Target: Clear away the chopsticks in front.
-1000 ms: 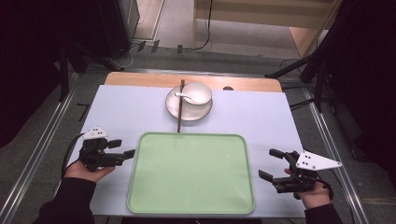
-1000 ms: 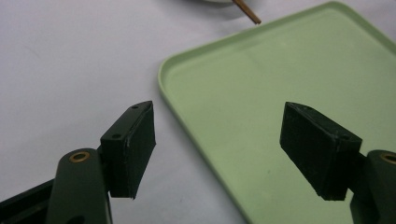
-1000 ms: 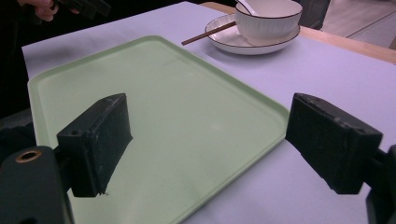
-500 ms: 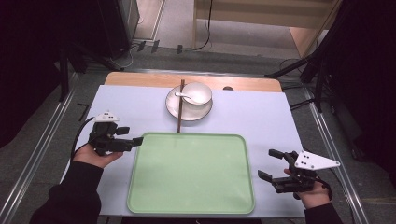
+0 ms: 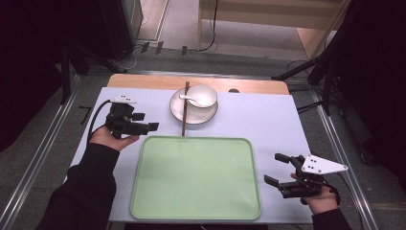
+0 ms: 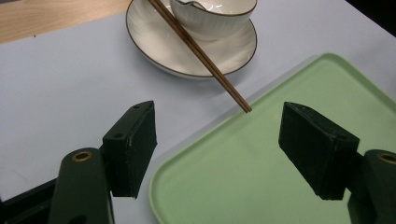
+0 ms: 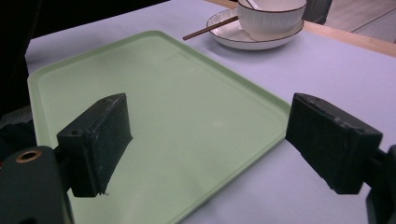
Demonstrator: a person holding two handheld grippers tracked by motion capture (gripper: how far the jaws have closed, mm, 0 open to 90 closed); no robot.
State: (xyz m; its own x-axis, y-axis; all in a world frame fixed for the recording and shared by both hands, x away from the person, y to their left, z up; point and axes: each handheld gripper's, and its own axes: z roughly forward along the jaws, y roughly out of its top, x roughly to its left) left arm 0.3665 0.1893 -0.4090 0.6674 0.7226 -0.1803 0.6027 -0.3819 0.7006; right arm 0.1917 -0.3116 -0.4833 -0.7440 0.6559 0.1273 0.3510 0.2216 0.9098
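A light green tray [image 5: 196, 211] lies empty at the table's front middle, its near corner in the left gripper view [image 6: 261, 186] and its flat bed in the right gripper view [image 7: 177, 107]. Behind it a white bowl [image 5: 202, 96] holding a white spoon [image 5: 189, 98] stands on a white plate [image 5: 178, 113]. Brown chopsticks [image 5: 185, 110] rest across the plate's left side, tips [image 6: 243, 105] just over the tray's far edge. My left gripper [image 5: 146, 121] hovers open left of the tray's far-left corner, empty. My right gripper [image 5: 277, 168] is open and empty by the tray's right edge.
The table top [image 5: 268, 124] is pale lilac with a wooden strip [image 5: 143, 81] along its far edge. Metal rails [image 5: 43, 158] run along both sides of the table. Cables [image 5: 210, 28] lie on the floor beyond.
My left gripper has moved forward and right, from beside the tray's left edge up to its far-left corner, closer to the chopsticks. The right gripper has stayed put.
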